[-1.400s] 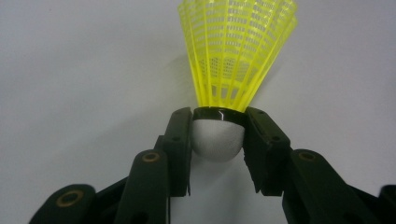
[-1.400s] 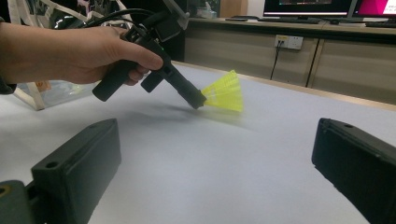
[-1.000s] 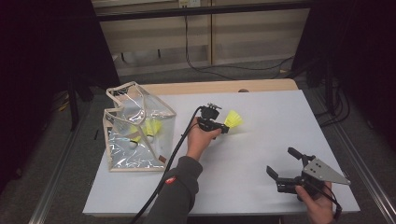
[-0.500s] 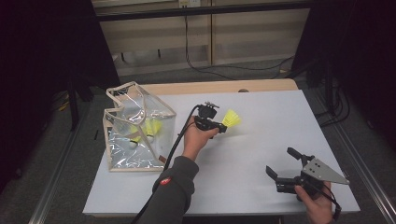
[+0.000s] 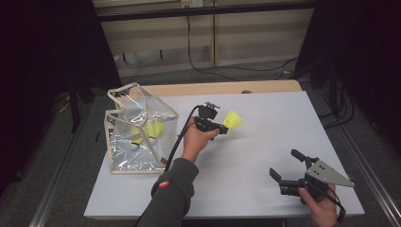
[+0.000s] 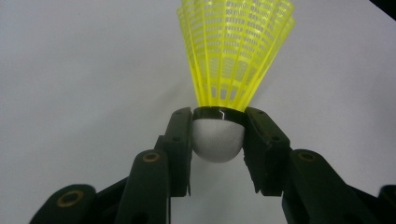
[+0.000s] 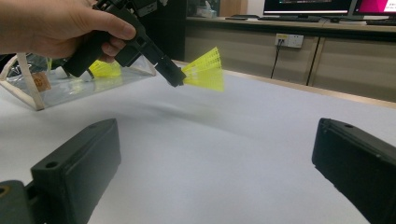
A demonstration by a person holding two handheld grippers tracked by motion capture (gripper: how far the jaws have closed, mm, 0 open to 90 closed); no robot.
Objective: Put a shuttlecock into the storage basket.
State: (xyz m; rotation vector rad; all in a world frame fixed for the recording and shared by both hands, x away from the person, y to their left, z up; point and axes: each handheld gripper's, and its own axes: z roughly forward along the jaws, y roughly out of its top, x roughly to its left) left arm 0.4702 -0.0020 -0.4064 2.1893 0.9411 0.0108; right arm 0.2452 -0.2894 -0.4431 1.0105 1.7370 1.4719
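A yellow shuttlecock [image 5: 232,119] with a white cork head [image 6: 217,139] hangs above the white table [image 5: 265,142], its skirt pointing away from the hand. My left gripper [image 5: 220,127] is shut on that cork, one pad on each side [image 6: 180,140]. The right gripper view catches the same shuttlecock [image 7: 205,70] lifted clear of the tabletop. At the table's near right corner my right gripper [image 5: 289,171] stands open, jaws wide apart, with nothing between them. A clear pouch [image 5: 135,130] with a tan trim lies at the left, and two more yellow shuttlecocks [image 5: 152,128] rest inside it.
The table's far edge is a wooden strip [image 5: 227,88]. Black cable [image 5: 177,139] trails from the left gripper along the forearm. Dark floor and cables lie beyond the table; cabinets and monitors [image 7: 303,7] stand behind it.
The left hand with the shuttlecock has shifted slightly toward the pouch. The right gripper has stayed put.
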